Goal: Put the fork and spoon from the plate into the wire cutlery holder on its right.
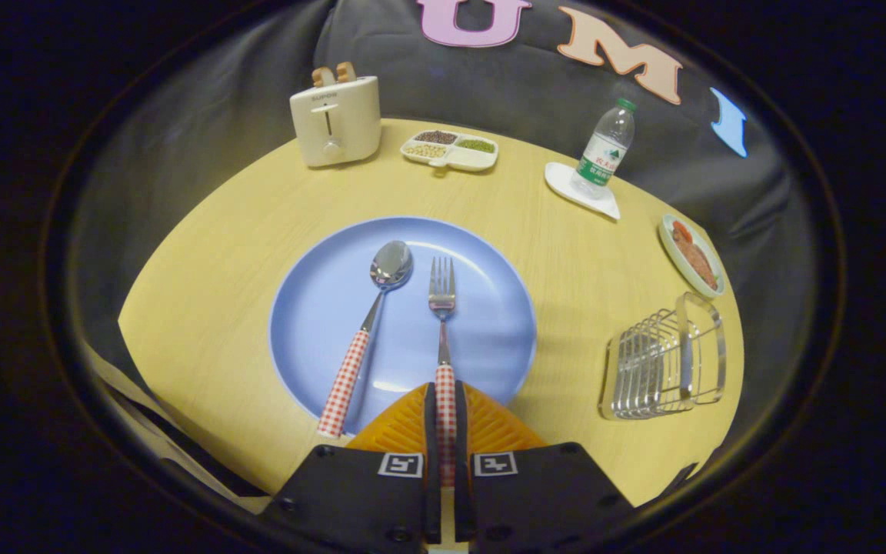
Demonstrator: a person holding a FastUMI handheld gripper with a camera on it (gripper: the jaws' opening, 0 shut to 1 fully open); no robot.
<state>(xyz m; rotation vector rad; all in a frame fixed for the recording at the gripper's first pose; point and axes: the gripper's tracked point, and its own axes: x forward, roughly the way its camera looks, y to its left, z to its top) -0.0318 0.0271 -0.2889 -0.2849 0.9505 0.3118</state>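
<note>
A blue plate (pixel 481 323) lies on the yellow table just ahead of my fingers. On it rest a spoon (pixel 370 323) and a fork (pixel 442 308), both with red-checked handles, lying side by side with their heads pointing away from me. My gripper (pixel 445 404) is shut on the fork's handle, which runs back between the two fingers. The spoon lies free to the left of the fingers, its handle end over the plate's near rim. The wire cutlery holder (pixel 666 362) stands on the table to the right of the plate.
At the far side of the table stand a cream toaster (pixel 335 119), a divided dish of grains (pixel 451 150) and a water bottle (pixel 604 150) on a white coaster. A small plate of food (pixel 691 255) sits beyond the wire holder, near the table's right edge.
</note>
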